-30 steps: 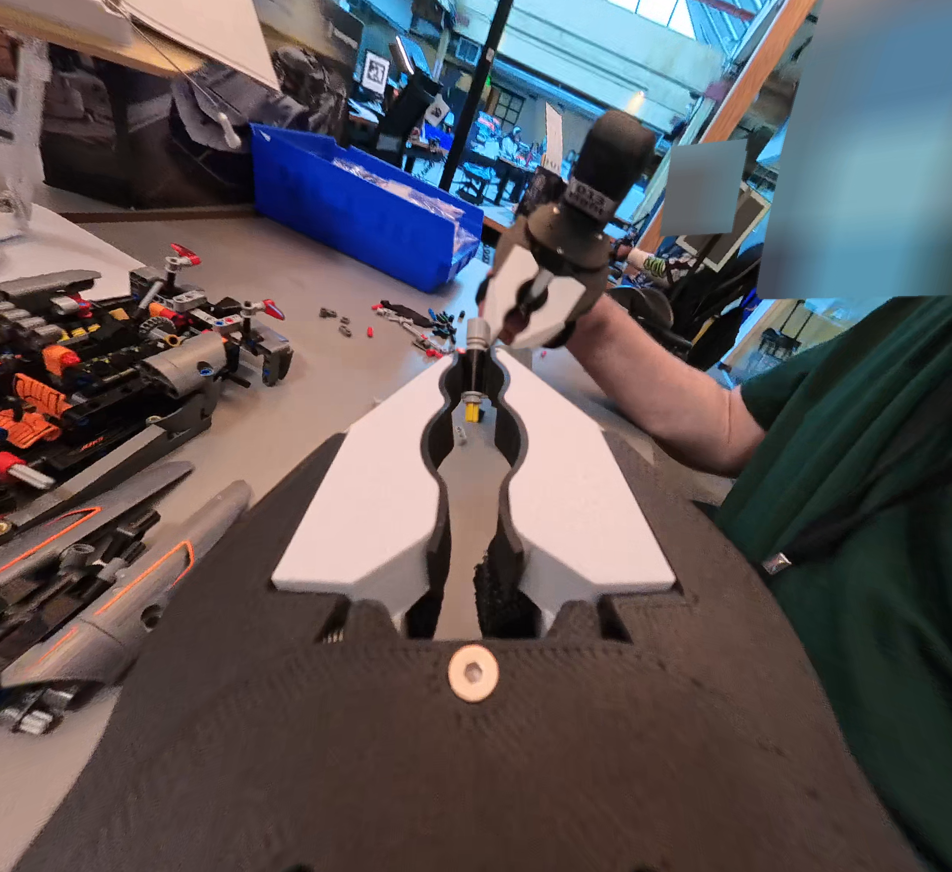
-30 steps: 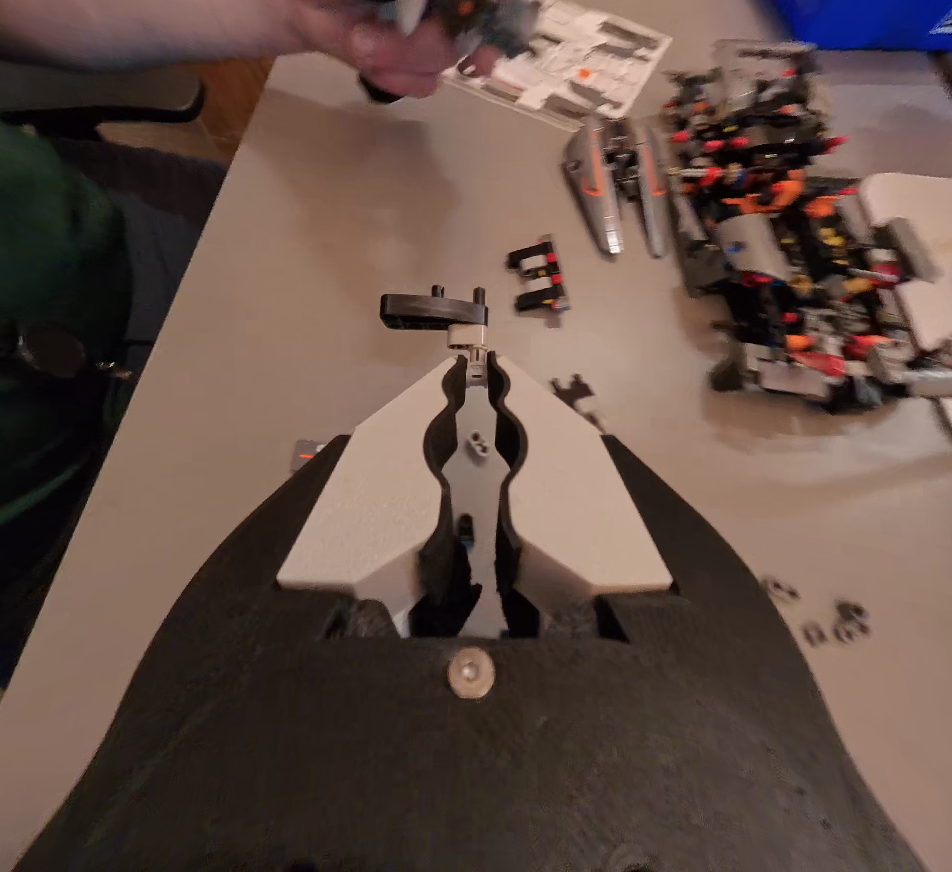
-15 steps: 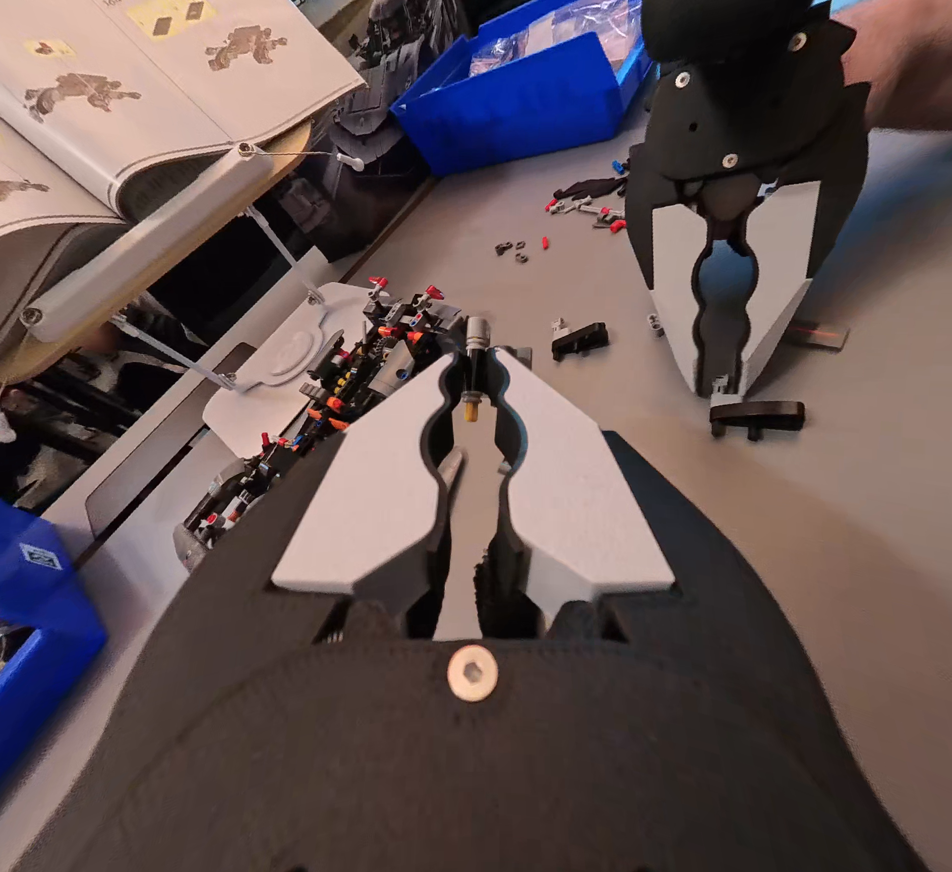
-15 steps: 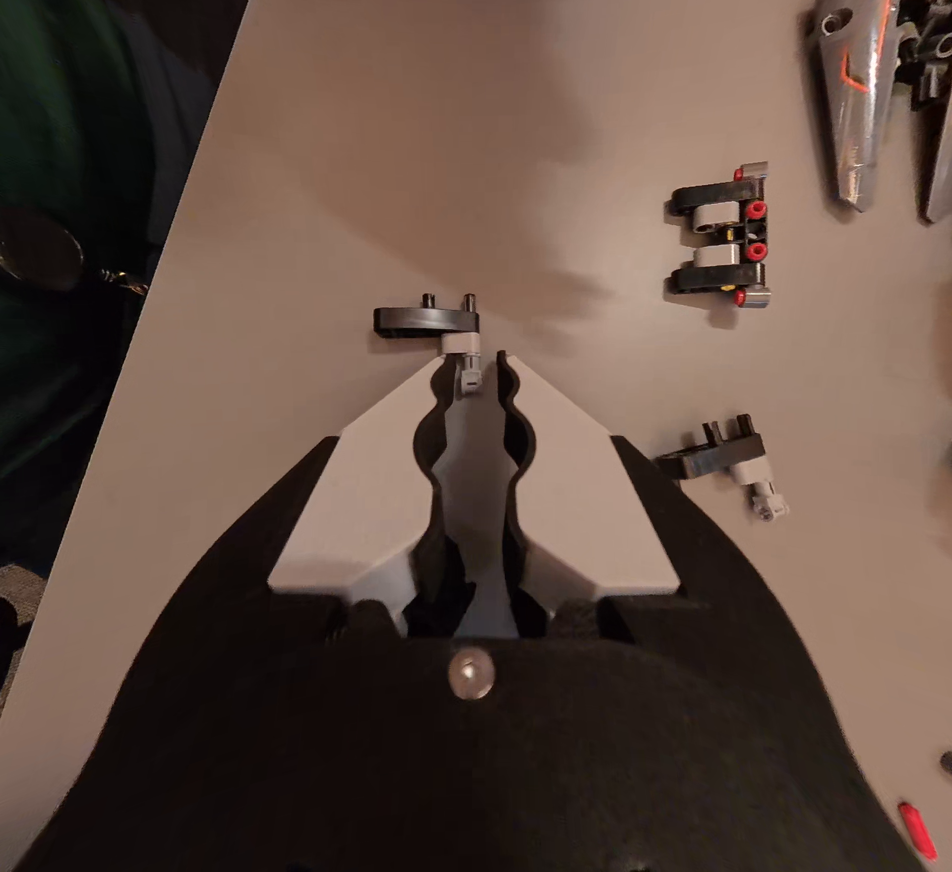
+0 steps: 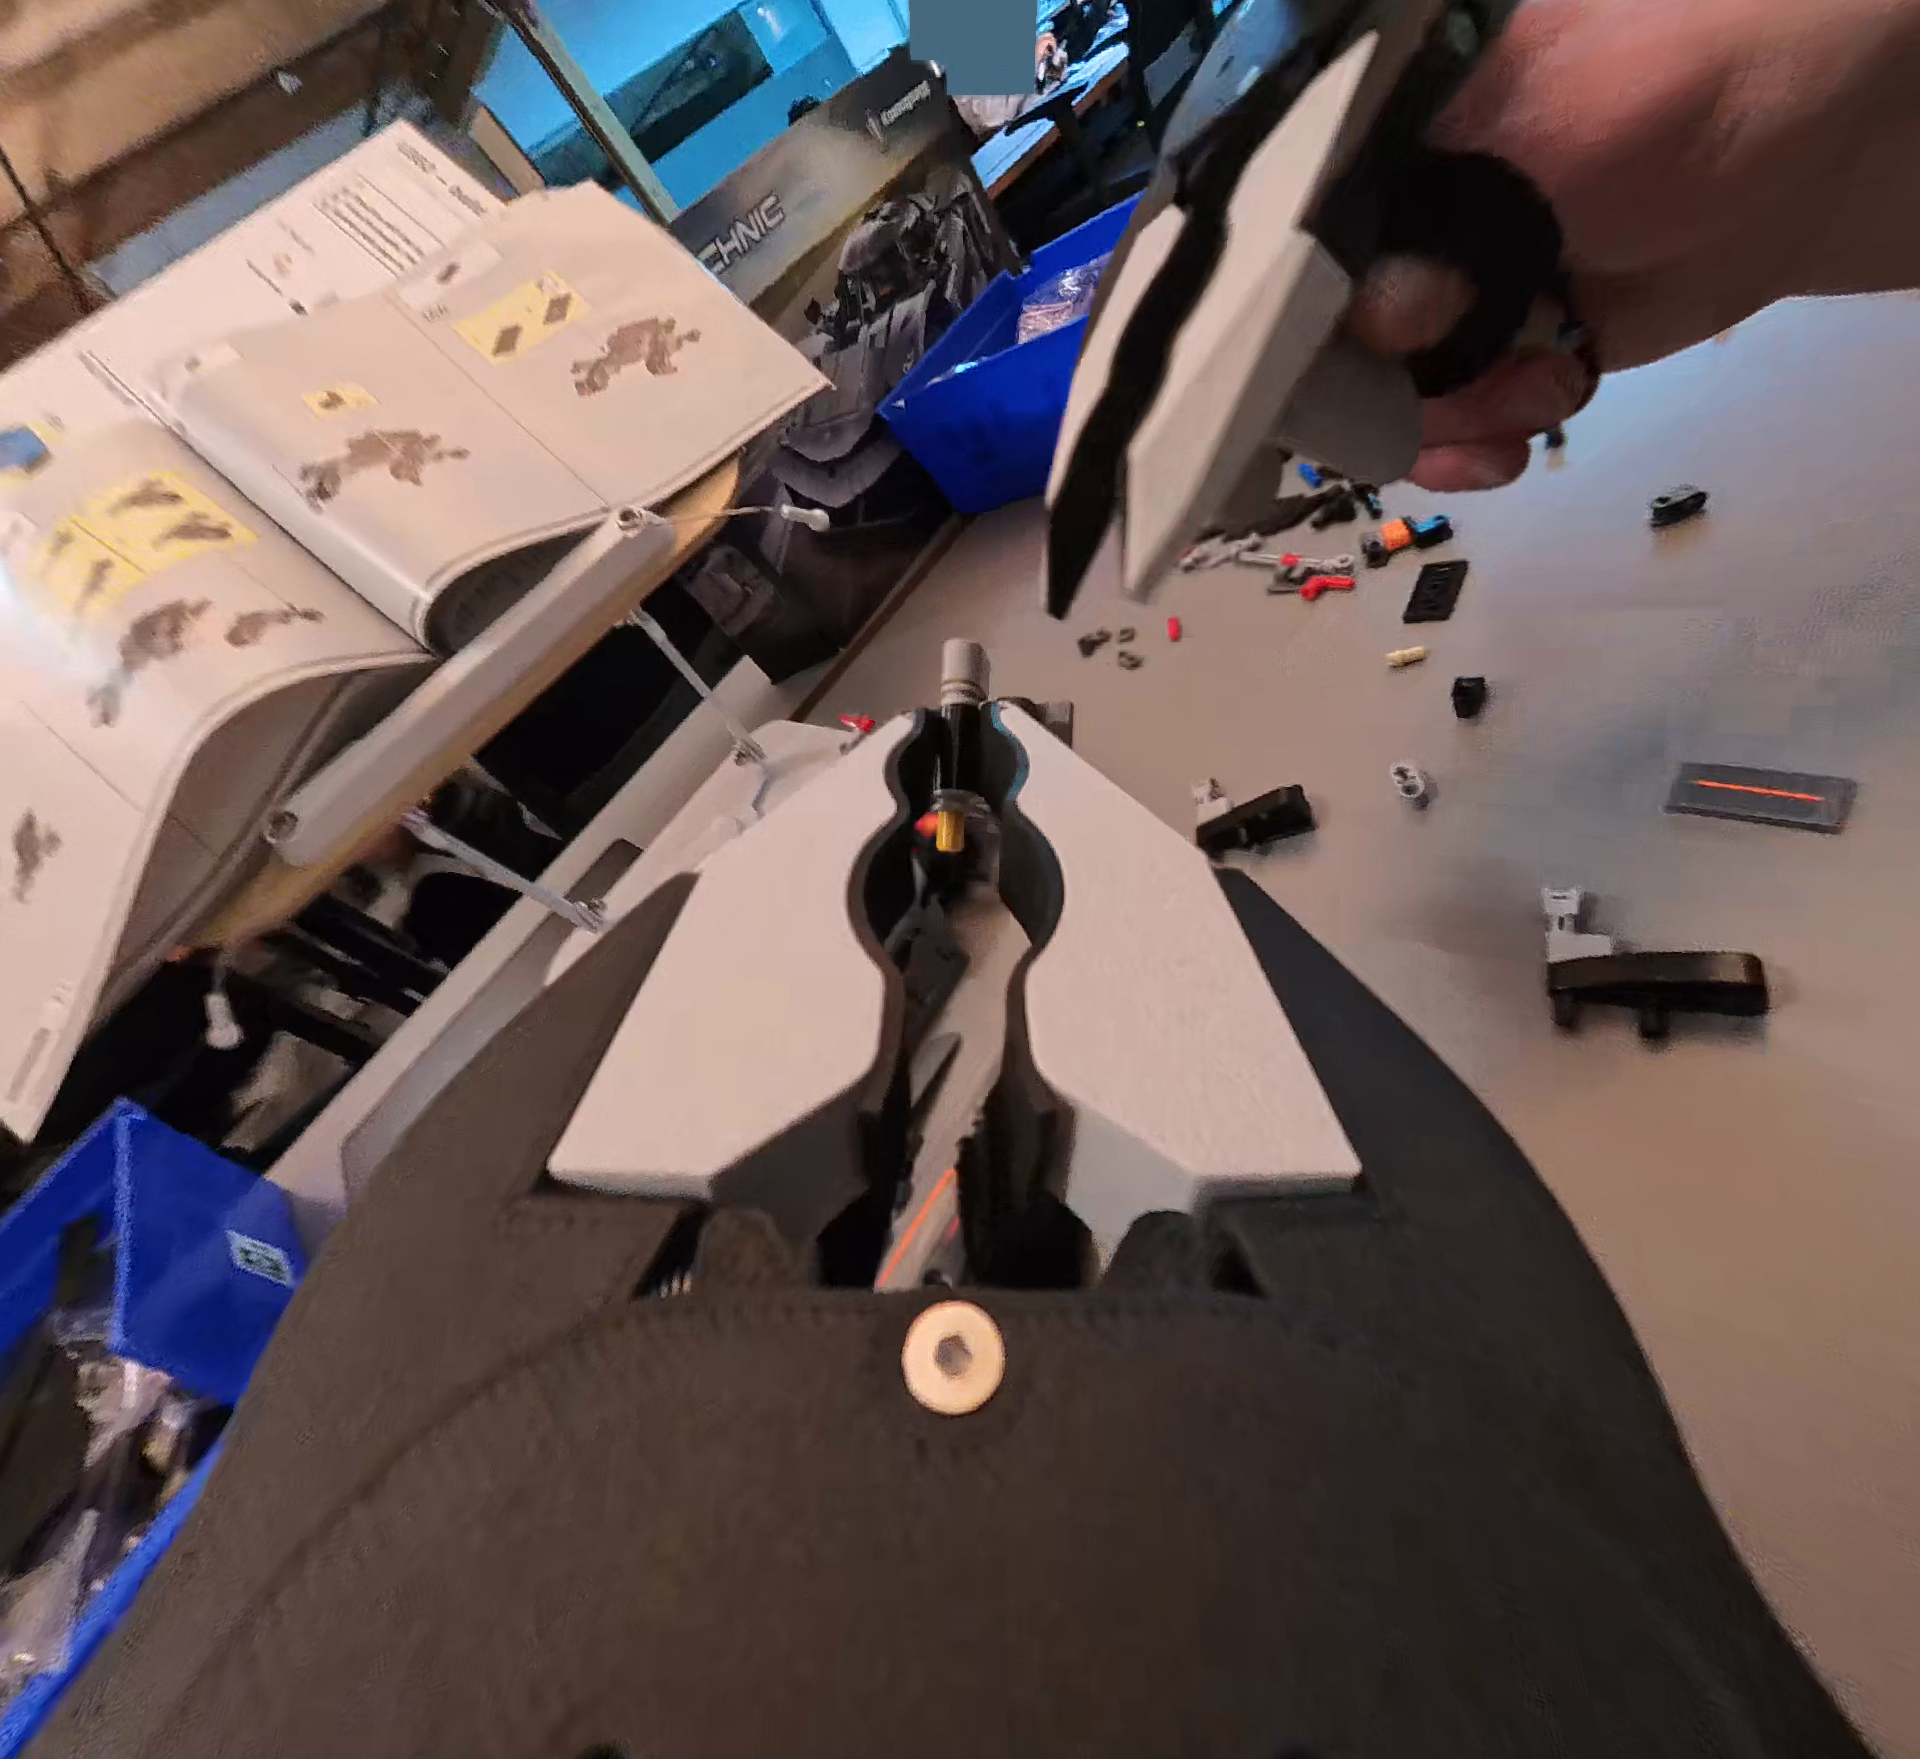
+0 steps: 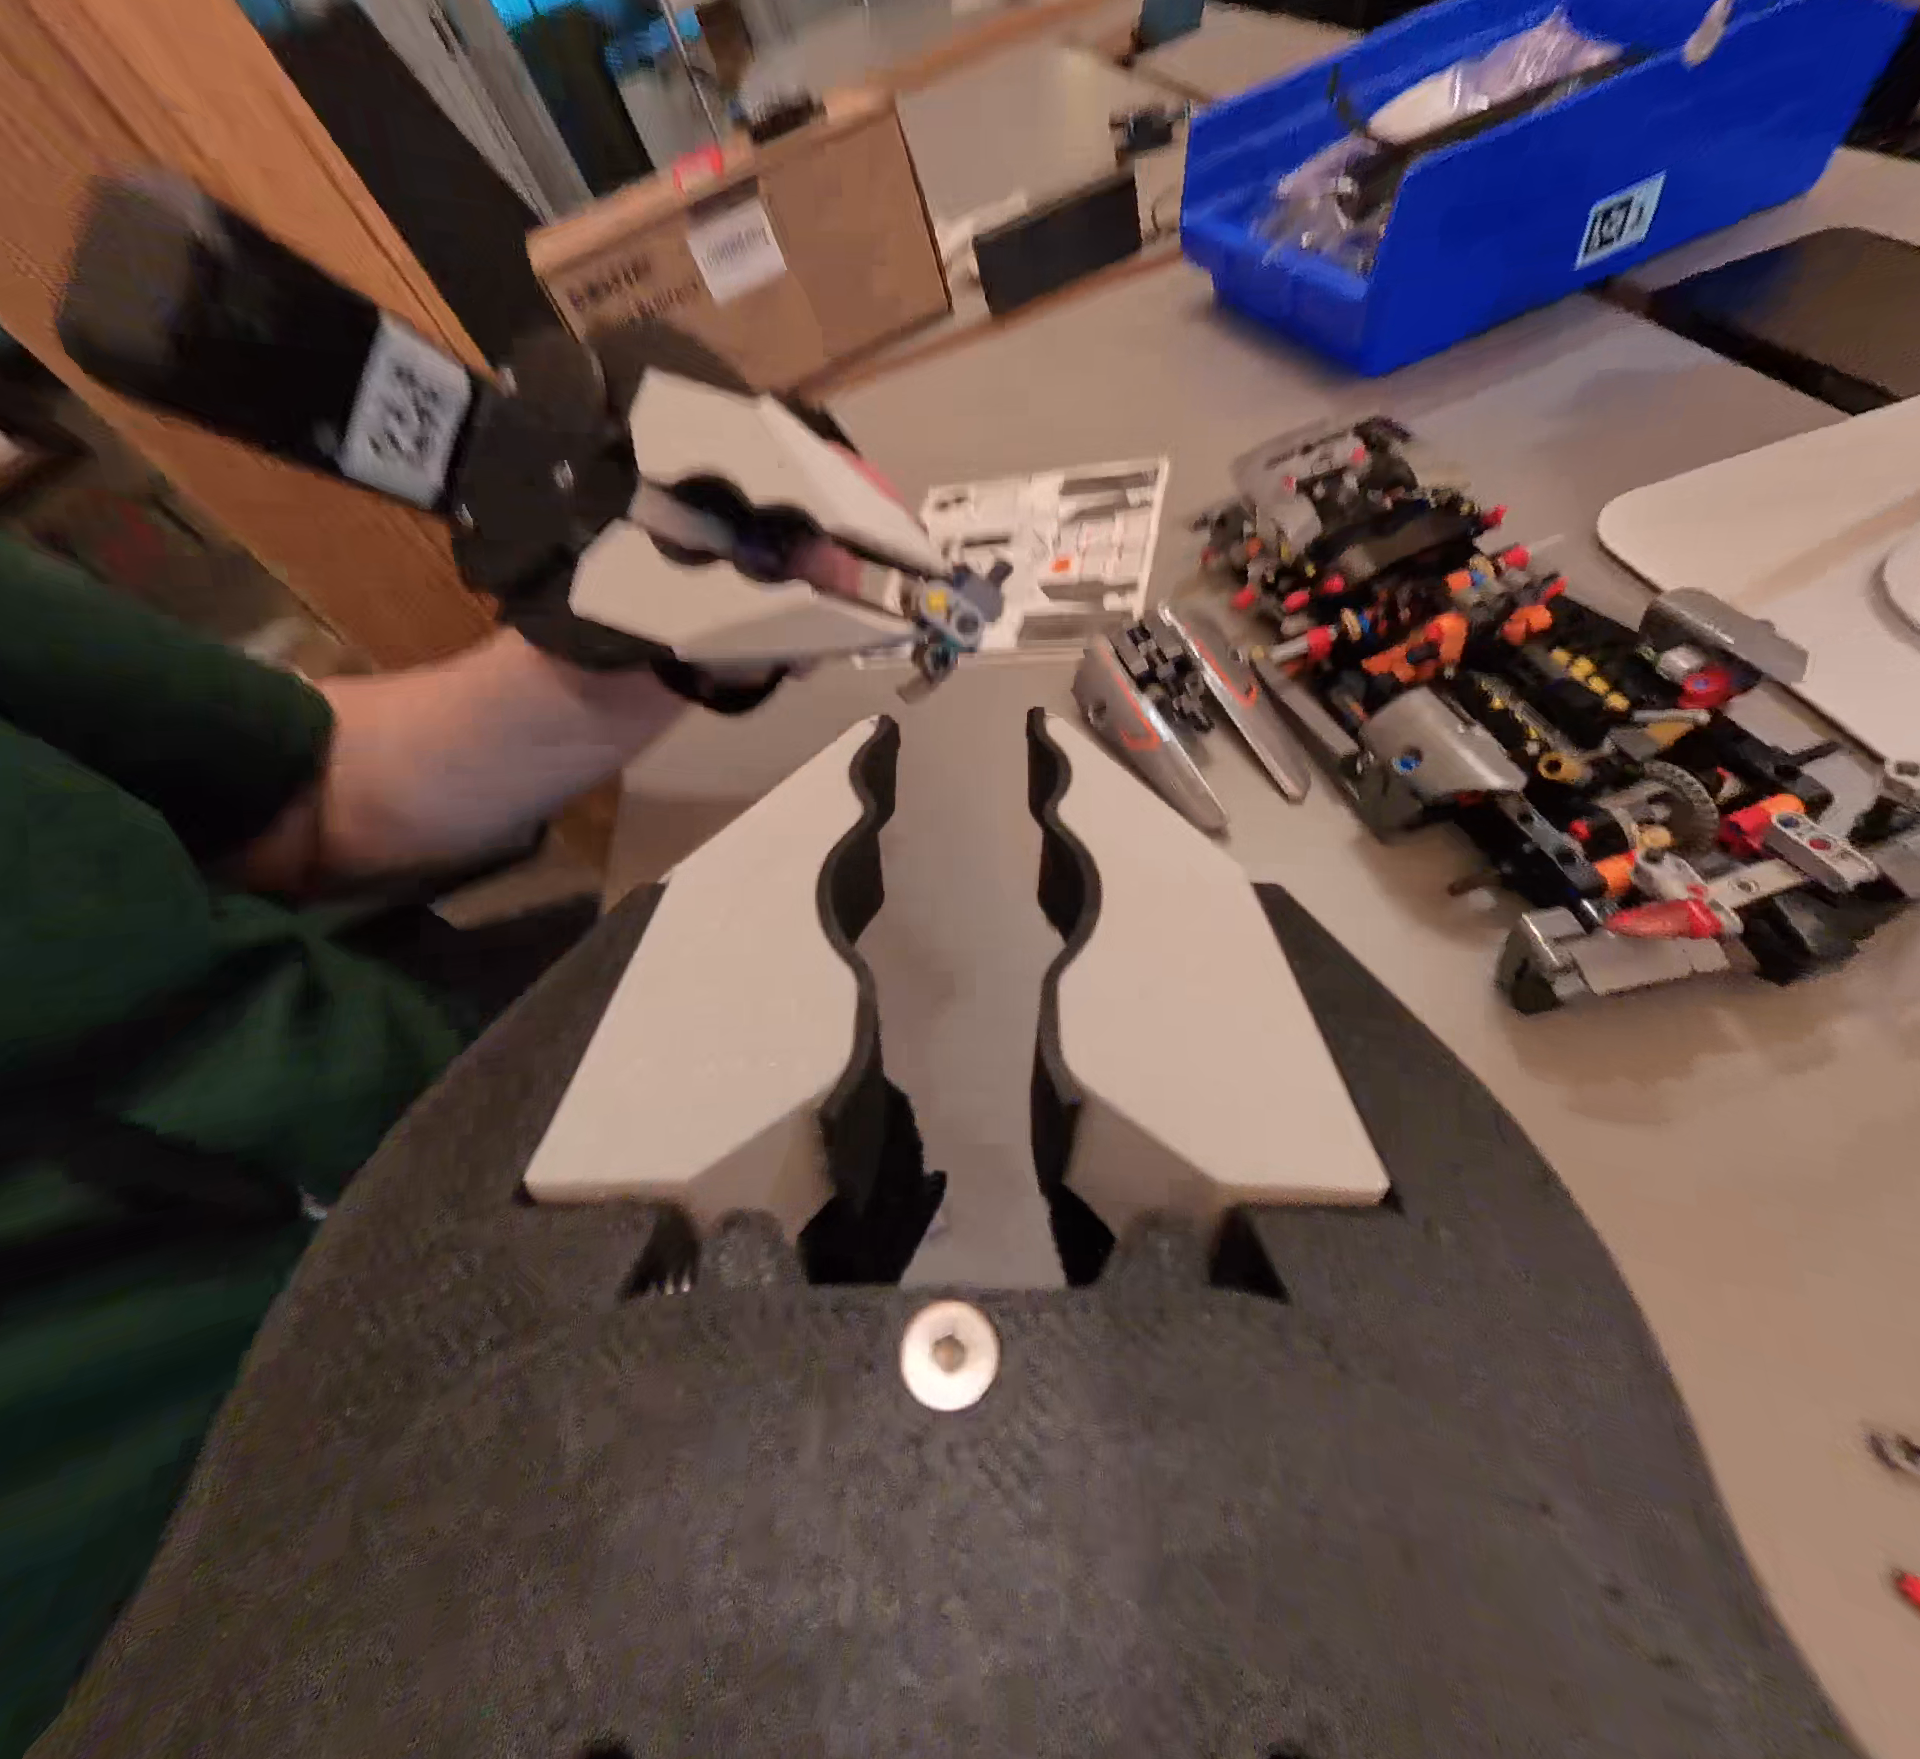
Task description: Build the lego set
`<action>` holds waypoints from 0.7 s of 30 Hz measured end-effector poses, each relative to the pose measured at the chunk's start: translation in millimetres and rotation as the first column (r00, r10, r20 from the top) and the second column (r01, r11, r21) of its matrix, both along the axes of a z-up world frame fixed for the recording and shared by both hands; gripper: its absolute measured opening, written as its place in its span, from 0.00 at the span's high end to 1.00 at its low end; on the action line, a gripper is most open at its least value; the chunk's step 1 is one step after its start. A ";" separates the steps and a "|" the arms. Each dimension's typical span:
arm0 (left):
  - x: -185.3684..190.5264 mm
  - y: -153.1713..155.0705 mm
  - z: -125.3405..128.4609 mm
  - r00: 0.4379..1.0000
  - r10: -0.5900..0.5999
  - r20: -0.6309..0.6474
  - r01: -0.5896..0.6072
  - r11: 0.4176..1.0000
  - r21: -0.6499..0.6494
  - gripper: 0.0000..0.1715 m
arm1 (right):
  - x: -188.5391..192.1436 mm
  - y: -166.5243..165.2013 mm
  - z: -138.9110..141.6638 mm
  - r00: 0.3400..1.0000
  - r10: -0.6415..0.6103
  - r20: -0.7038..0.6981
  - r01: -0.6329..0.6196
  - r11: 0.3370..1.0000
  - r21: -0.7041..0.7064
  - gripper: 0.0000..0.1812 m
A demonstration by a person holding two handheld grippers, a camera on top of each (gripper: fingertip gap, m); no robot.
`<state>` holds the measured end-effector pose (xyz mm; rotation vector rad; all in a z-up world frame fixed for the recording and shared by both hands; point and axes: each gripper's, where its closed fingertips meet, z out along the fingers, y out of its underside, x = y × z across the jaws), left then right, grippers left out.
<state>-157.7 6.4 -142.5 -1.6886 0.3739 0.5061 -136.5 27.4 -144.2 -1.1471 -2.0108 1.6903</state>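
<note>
Lego axle piece [image 5: 962, 741], light, stiff and slim, sits pinched in my left gripper [image 5: 958, 722]; my right gripper [image 6: 961, 722] gapes empty near the table's [image 6: 1558, 1190] edge.

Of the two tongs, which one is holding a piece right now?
The left tongs: shut on a small black axle piece with grey and yellow ends. The right tongs are open and empty.
</note>
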 end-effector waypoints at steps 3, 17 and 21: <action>4.3 3.5 10.6 0.999 -0.008 -0.043 0.009 0.999 0.039 0.96 | -2.1 -5.5 14.3 1.000 0.026 0.009 -0.025 0.991 -0.129 0.86; 7.2 7.3 41.3 0.999 -0.038 0.019 0.033 0.976 0.214 0.96 | -9.3 -29.0 26.2 0.996 0.047 -0.073 -0.064 0.970 -0.237 0.94; 7.1 7.1 52.4 0.983 -0.104 0.149 0.056 0.954 0.295 0.96 | -12.9 -22.0 37.4 0.992 -0.019 -0.127 -0.009 0.977 -0.215 0.89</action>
